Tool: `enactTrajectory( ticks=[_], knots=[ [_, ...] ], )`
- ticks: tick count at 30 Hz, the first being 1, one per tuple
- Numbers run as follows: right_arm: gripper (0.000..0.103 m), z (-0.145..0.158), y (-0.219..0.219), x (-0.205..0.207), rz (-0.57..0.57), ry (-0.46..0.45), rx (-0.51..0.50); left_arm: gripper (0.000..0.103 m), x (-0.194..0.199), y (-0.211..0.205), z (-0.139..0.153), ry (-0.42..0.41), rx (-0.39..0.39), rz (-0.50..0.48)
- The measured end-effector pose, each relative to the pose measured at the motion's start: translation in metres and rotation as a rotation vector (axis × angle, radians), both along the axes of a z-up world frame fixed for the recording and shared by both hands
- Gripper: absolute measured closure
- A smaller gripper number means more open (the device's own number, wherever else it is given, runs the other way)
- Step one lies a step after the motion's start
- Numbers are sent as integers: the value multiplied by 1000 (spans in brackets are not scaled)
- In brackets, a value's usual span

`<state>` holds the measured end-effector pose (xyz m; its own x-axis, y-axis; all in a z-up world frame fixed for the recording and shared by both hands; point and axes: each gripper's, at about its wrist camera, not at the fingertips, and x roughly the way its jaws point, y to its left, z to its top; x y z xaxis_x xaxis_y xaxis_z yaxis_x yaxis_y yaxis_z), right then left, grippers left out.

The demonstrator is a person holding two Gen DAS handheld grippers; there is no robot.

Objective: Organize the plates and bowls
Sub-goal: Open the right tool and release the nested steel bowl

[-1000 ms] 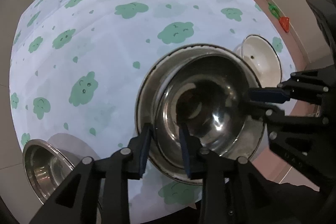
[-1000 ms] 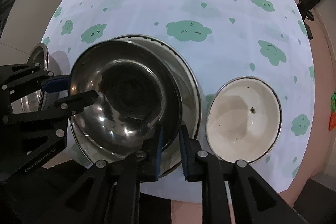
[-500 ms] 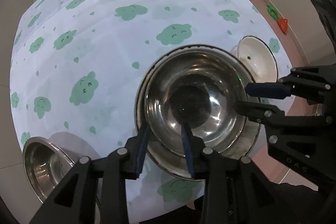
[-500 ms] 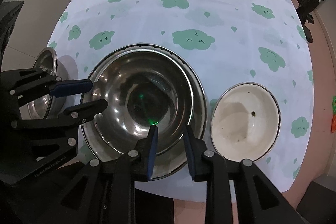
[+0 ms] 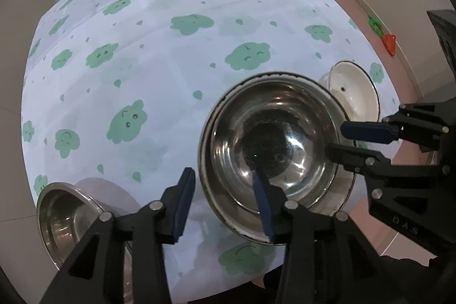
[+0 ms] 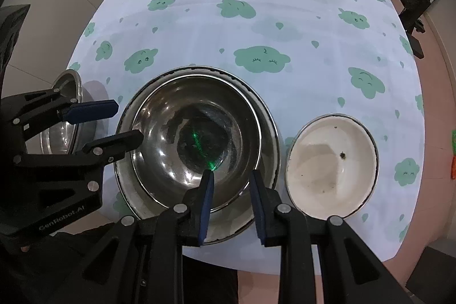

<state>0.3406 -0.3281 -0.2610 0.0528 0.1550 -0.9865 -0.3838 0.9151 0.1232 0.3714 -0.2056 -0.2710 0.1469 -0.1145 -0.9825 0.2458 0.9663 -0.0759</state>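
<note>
A steel bowl [image 6: 196,138] sits nested inside a larger, shallower steel basin [image 6: 268,138] near the front edge of the tabletop [image 6: 285,19], presumably so that the metal pieces stack into one pile and free up room. The left hand-held gripper [image 5: 225,204] straddles the near-left rim of the nested pair with one finger outside and one over the bowl's inside; its jaws are opening and neither pad appears to press on the metal, which reads as letting go after seating the bowl. The right hand-held gripper [image 6: 232,202] has its fingers spread apart over the near-right rim, one above the bowl's inside and one over the basin's lip, with no visible pinch. Both point steeply down, which suits a rim hold from above. The bowl is polished and dark at the bottom, with bright highlights and a small green glint. To the right, just beside the stack, stands a white enamel bowl [image 6: 332,165] with a dark speck inside; at the far-left front corner sits another small steel bowl [image 5: 68,215], both likely candidates for stacking.
</note>
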Motion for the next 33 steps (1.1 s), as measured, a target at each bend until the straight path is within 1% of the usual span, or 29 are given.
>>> enactTrajectory(
  ticks=[12,19,26,33],
  knots=[
    [75,10,-9,0,-23,-30,32,59,5,-8,5,-23,0,-12],
    [75,16,-22,1,-52,-56,47,59,13,-18,12,-50,7,-28],
    [75,19,-43,1,-100,-73,54,58,27,-37,18,-75,3,-65],
    [75,20,-70,3,-158,-88,54,58,40,-65,18,-74,-4,-126]
  ],
)
